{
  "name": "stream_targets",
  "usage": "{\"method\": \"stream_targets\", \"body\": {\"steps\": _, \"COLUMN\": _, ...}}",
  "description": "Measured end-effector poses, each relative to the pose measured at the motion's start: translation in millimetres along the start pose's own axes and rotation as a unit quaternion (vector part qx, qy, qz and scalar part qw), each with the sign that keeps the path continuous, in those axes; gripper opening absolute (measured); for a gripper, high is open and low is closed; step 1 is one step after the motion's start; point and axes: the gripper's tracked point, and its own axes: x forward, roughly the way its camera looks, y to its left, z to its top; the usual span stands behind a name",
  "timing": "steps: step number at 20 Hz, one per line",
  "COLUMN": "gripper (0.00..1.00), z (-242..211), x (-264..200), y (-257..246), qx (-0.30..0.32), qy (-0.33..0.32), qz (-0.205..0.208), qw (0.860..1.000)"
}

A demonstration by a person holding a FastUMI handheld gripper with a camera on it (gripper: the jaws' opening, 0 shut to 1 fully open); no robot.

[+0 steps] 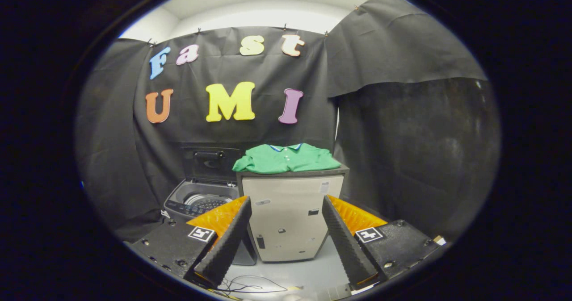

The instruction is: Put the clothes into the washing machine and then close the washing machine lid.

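A folded green polo shirt [286, 159] lies on top of a pale cabinet [290, 216] straight ahead, well beyond my fingers. Left of the cabinet stands a grey top-loading washing machine [196, 202]. Its lid [210, 163] is raised upright against the back wall and the drum opening [206, 201] shows. My gripper [286, 243] is open, fingers spread wide with nothing between them. It is held back from the cabinet, whose front is framed between the two fingers.
Black cloth walls close in the booth on the left, back and right. The floor [290, 274] in front of the cabinet is pale grey, with a thin cable [250, 286] lying on it near my fingers.
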Motion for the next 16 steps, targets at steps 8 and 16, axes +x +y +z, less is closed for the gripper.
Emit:
{"method": "stream_targets", "body": {"steps": 8, "gripper": 0.99, "z": 49.7, "x": 38.7, "y": -14.5, "qx": 0.020, "qy": 0.019, "qz": -0.021, "qw": 0.999}}
{"method": "stream_targets", "body": {"steps": 16, "gripper": 0.99, "z": 112.5, "x": 147.5, "y": -19.1, "qx": 0.012, "qy": 0.026, "qz": -0.015, "qw": 0.999}}
